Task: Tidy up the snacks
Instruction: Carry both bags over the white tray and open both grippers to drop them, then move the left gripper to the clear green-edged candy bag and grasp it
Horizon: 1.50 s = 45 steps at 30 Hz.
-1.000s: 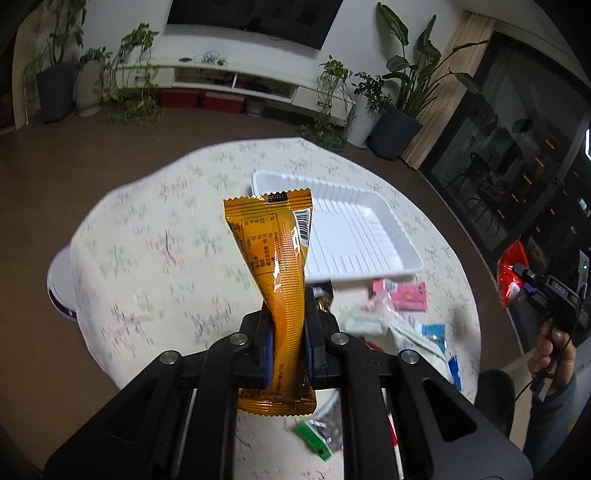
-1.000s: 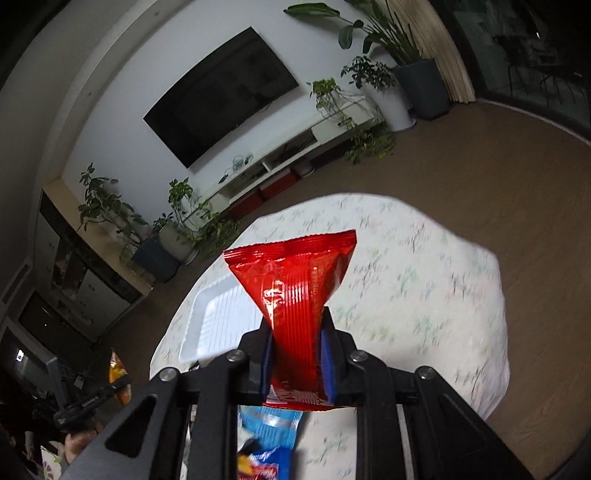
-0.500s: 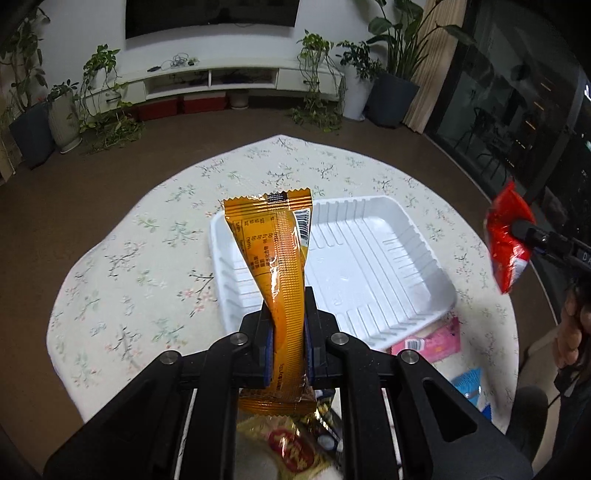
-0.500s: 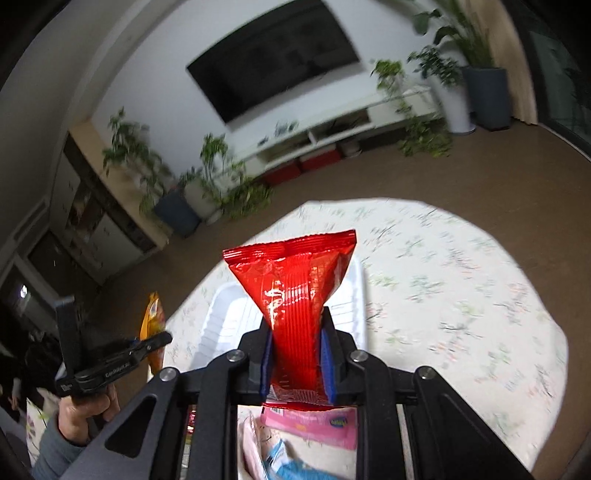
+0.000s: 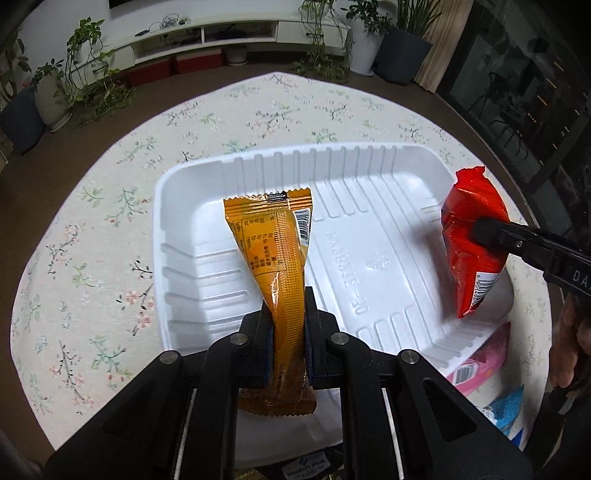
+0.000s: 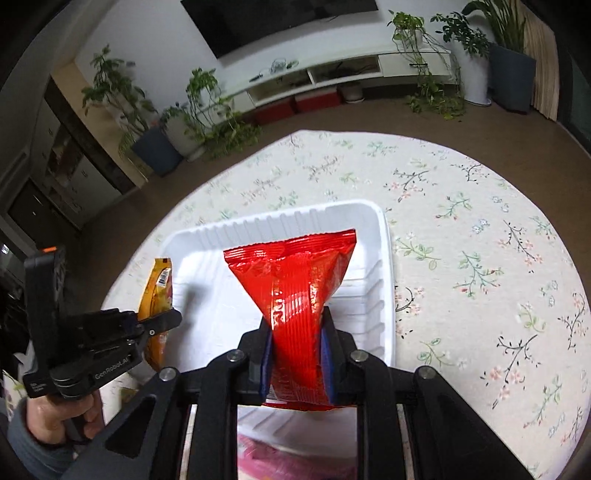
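Left gripper (image 5: 288, 332) is clamped on my orange packet (image 5: 275, 254), right gripper (image 6: 297, 350) on the red bag (image 6: 295, 280), both over the white tray (image 5: 369, 236).

A round table (image 5: 110, 258) under a pale floral cloth stood on a brown floor (image 6: 443, 118). Against the white wall (image 6: 147, 37) ran a low white TV console (image 6: 332, 74) below a dark screen (image 6: 277, 22), flanked by potted plants (image 6: 199, 110).

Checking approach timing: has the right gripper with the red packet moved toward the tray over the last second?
Yes. The right gripper, shut on the red packet, was off beside the table and now hangs over the white tray.
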Each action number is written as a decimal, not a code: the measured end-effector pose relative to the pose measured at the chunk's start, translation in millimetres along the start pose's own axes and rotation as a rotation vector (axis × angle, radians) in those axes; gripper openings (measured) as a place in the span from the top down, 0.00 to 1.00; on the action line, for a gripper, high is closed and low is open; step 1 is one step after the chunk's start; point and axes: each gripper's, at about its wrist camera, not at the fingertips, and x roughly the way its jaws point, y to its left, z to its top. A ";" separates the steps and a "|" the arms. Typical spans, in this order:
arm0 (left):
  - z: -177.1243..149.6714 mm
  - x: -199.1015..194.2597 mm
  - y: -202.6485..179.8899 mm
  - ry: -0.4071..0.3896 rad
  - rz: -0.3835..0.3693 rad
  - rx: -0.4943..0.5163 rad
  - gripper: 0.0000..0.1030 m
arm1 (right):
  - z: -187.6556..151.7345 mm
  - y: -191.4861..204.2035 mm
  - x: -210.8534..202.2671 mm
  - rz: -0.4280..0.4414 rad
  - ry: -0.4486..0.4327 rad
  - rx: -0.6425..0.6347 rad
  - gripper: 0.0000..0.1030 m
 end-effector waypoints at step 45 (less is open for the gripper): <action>-143.4 -190.6 -24.8 -0.294 -0.013 -0.024 0.00 | -92.0 14.4 -185.8 0.312 -0.295 0.062 0.06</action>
